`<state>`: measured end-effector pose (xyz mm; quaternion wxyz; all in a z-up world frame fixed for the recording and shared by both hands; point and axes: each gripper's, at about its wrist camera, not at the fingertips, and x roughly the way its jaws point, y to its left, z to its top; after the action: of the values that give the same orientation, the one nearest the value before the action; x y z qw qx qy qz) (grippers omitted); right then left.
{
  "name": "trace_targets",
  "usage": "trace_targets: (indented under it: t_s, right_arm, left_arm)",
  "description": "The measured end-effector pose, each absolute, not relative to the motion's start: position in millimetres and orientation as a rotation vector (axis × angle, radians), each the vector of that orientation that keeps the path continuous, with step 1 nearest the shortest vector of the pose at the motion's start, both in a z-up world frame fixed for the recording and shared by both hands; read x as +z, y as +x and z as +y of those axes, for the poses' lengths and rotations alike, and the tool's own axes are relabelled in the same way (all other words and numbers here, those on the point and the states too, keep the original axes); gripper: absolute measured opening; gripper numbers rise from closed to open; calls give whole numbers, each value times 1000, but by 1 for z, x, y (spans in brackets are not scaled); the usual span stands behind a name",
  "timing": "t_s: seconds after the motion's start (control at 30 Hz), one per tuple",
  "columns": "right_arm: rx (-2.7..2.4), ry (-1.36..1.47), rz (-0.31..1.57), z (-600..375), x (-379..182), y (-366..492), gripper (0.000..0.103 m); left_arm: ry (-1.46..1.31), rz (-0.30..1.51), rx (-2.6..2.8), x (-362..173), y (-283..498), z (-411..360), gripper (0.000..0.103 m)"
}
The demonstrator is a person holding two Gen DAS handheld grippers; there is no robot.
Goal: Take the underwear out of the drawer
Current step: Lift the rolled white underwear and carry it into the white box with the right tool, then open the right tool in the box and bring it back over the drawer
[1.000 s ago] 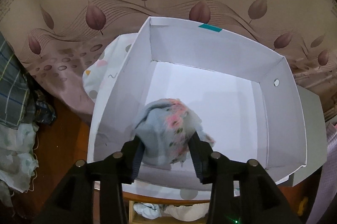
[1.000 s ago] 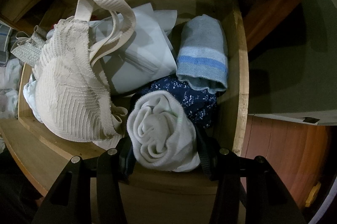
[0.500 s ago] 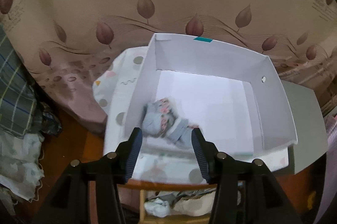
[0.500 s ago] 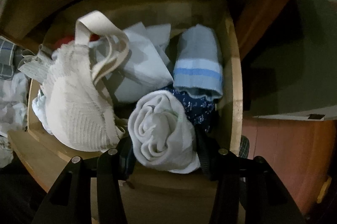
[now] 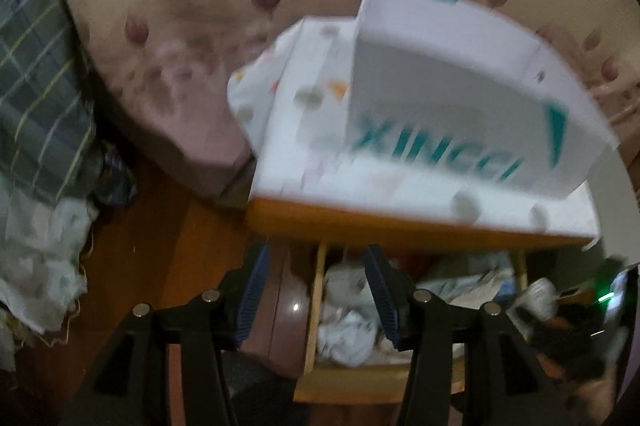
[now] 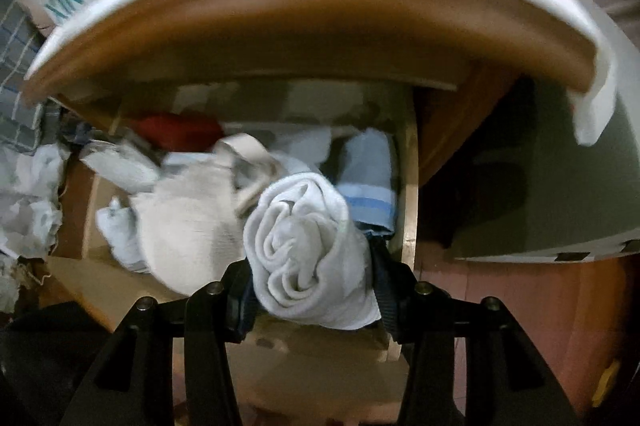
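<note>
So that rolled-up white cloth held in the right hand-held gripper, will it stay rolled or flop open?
The rolled white cloth looks soft: the right hand-held gripper pinches it on both sides. Its spiral layers look snug, so it probably stays rolled while clamped. Once released it may loosen, since nothing visible ties it.

White rolled underwear (image 6: 308, 254) clamped in right tongs (image 6: 312, 290); above open wooden drawer (image 6: 408, 186) of garments

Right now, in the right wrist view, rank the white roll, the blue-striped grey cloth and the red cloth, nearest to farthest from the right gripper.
1. White roll, clamped in the right gripper.
2. Blue-striped grey cloth, just behind it, by the drawer's right wall.
3. Red cloth, at the drawer's back left.
</note>
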<state>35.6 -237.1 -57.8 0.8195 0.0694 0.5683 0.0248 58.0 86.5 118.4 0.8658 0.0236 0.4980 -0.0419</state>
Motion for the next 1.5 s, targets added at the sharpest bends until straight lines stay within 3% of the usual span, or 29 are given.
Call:
trace_targets:
  t_s: [0.27,0.57,0.8,0.97,1.3,1.5]
  right_arm:
    - [92,96,1178,-230,11,27,46]
    - [129,55,981,-223,144,49,46]
    - [109,54,886,-208,201,113,46]
    - [53,34,911,-201,197,164,46]
    - [-21,45,1094,-201,125,230,47]
    - [-32,-25,1112,-194,109,236,55]
  left_arm:
    - [83,1049,2,55,42,108,51]
    - [141,976,-14,35,31,110,51]
    - [91,986,-55,29,30,115,51]
    - [80,998,-61,24,30,119,51]
    - [65,1034,-120,17,30,112,51]
    - [42,1040,-132,16,32,113,51]
